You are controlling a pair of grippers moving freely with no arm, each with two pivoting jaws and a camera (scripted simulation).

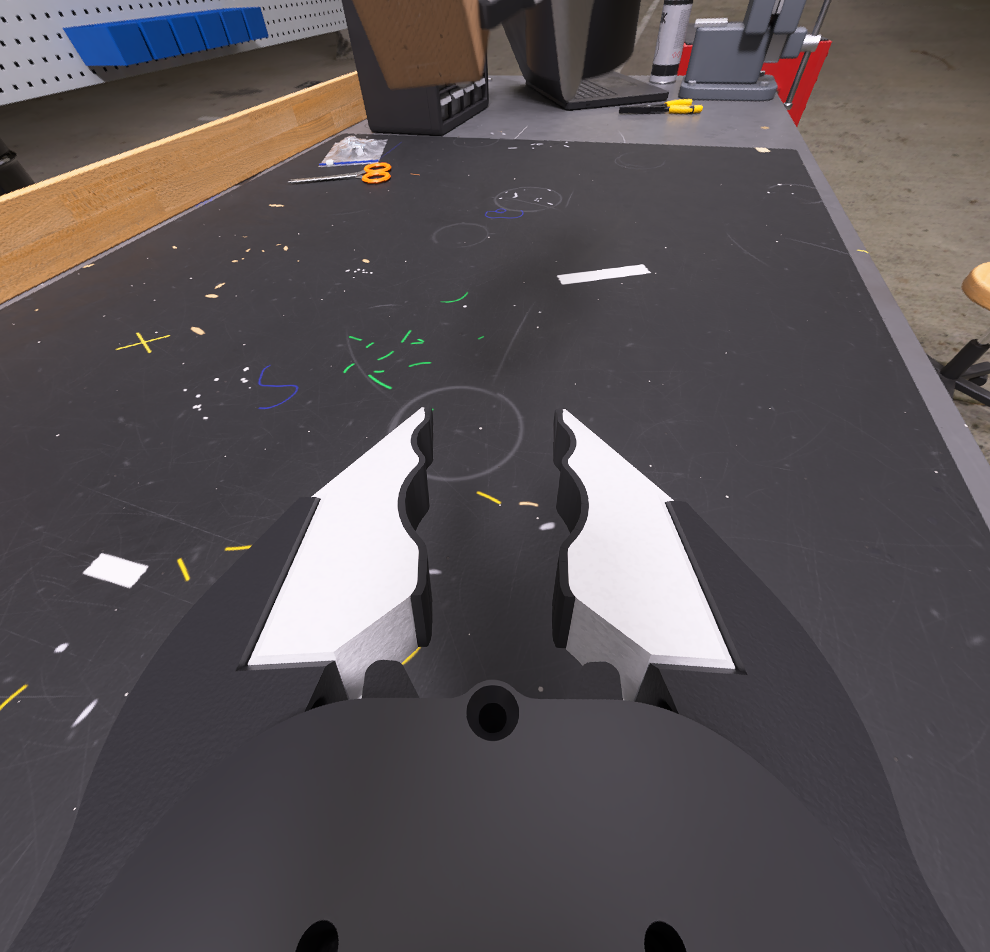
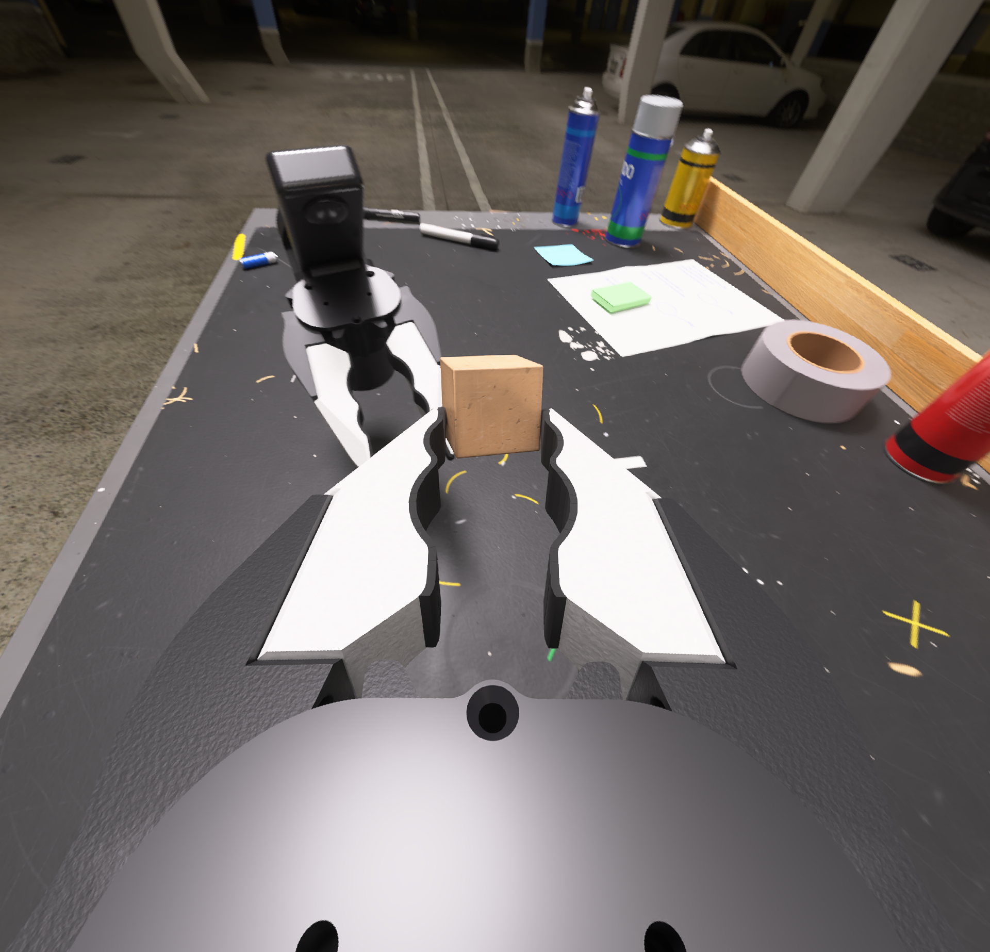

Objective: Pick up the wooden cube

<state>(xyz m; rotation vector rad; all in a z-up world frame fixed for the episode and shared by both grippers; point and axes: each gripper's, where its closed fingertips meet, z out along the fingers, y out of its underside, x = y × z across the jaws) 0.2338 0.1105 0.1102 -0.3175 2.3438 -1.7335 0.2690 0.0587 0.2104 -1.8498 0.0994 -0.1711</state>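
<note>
Right wrist view shows the counter (image 2: pixel 696 551), a dark, scuffed mat flecked with paint marks and bordered on one side by a pale timber rail (image 2: pixel 835 288). Above it the right claw (image 2: pixel 492 427) holds the wooden cube (image 2: pixel 490 404) between its fingertips, white fingers with black scalloped pads pressed on the two side faces; the cube's underside appears clear of the mat, so it is judged lifted. Grip is at the extreme tips only, which is the main hazard: a tilt or jolt could let the smooth, square-edged block pivot or slip out. The left claw (image 2: pixel 391 433) lies just beside the cube, fingers spread and empty, and a sideways swing of the load could strike it. Left wrist view confirms the left claw (image 1: pixel 493 422) stands wide over bare mat, with the cube (image 1: pixel 423 21) high at the frame's top. Lesser items: a grey tape roll (image 2: pixel 817 371) with cardboard core, three cylindrical spray cans (image 2: pixel 643 171), a white sheet (image 2: pixel 712 305) carrying a green pad (image 2: pixel 621 296)
</note>
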